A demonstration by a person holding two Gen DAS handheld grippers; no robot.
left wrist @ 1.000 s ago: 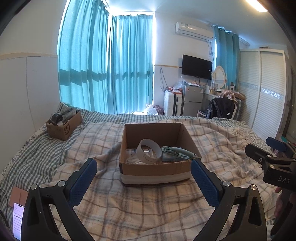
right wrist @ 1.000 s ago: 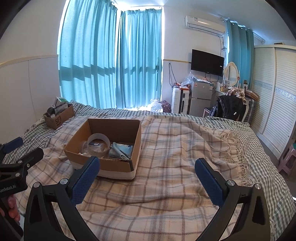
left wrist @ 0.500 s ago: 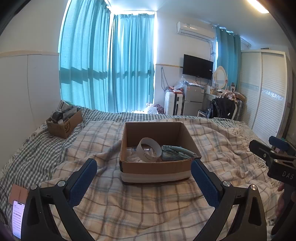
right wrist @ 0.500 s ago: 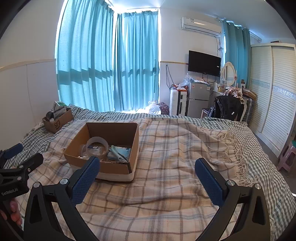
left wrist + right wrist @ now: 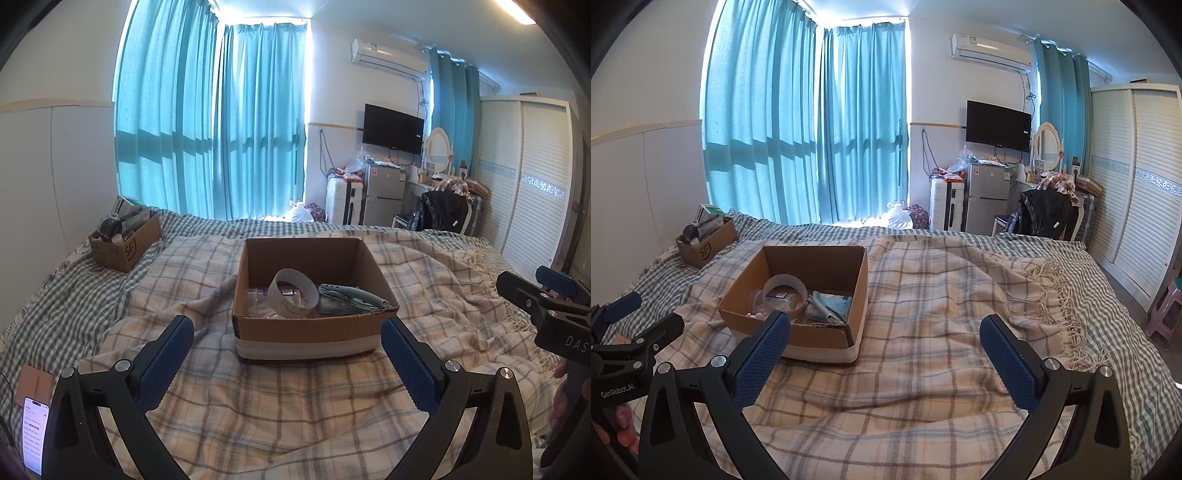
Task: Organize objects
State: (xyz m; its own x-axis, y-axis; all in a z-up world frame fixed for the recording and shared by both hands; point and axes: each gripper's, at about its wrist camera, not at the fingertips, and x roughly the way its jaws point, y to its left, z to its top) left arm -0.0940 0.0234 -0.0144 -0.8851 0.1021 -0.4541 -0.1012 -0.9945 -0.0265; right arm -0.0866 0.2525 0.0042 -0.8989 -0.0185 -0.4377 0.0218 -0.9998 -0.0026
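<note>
Background, left wrist view: teal curtains (image 5: 214, 122) fill upper left and centre, backlit. Air conditioner (image 5: 388, 61) upper right on the wall; black TV (image 5: 392, 129) below it. White suitcase (image 5: 339, 201) beside small silver fridge (image 5: 384, 194), centre right. Louvred wardrobe (image 5: 532, 177) far right. Lit phone (image 5: 34, 428) at lower left edge, screen text unreadable, possibly a chat

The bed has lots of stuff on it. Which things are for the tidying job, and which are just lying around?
For the job:
big cardboard box
white ring inside it
pale green tool inside it
left gripper and right gripper, both open

Just lying about:
small box
phone
plaid blanket
</note>
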